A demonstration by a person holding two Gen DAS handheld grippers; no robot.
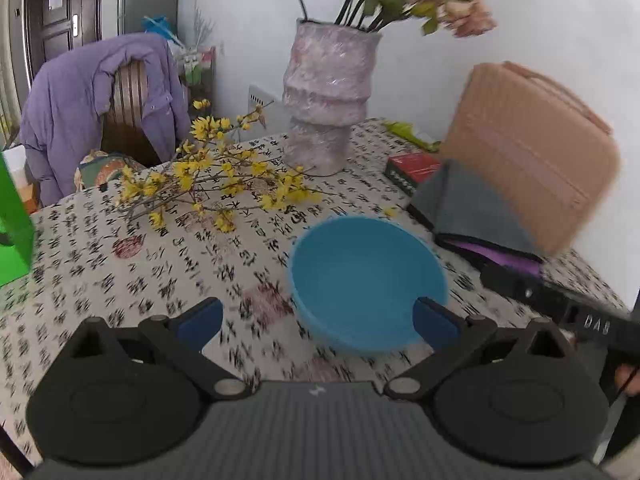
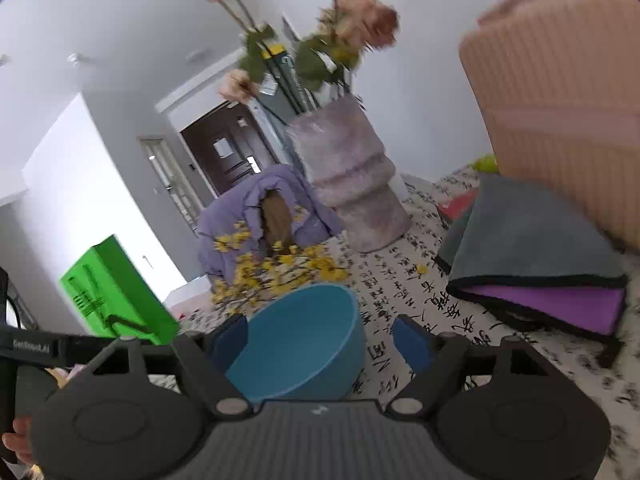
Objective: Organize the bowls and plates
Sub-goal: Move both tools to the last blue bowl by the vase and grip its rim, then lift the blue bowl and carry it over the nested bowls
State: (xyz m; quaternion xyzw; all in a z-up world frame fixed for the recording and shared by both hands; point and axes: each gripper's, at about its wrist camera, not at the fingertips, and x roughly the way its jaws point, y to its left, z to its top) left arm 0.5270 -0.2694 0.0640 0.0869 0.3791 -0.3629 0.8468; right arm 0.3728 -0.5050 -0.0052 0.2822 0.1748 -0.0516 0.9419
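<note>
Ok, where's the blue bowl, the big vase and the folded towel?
blue bowl [image 1: 366, 280]: left wrist view, inside bottom of the bowl.
big vase [image 1: 326, 96]: left wrist view, middle of its ribbed body.
folded towel [image 2: 528, 236]: right wrist view, grey top side.

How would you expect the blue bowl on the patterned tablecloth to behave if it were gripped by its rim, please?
The matte blue round bowl looks like thin plastic, so probably light and stiff rather than fragile. Its smooth rim could slip between pads, so a firm pinch seems wise. It sits alone on the calligraphy-print tablecloth and may slide or tilt if nudged rather than roll.
</note>
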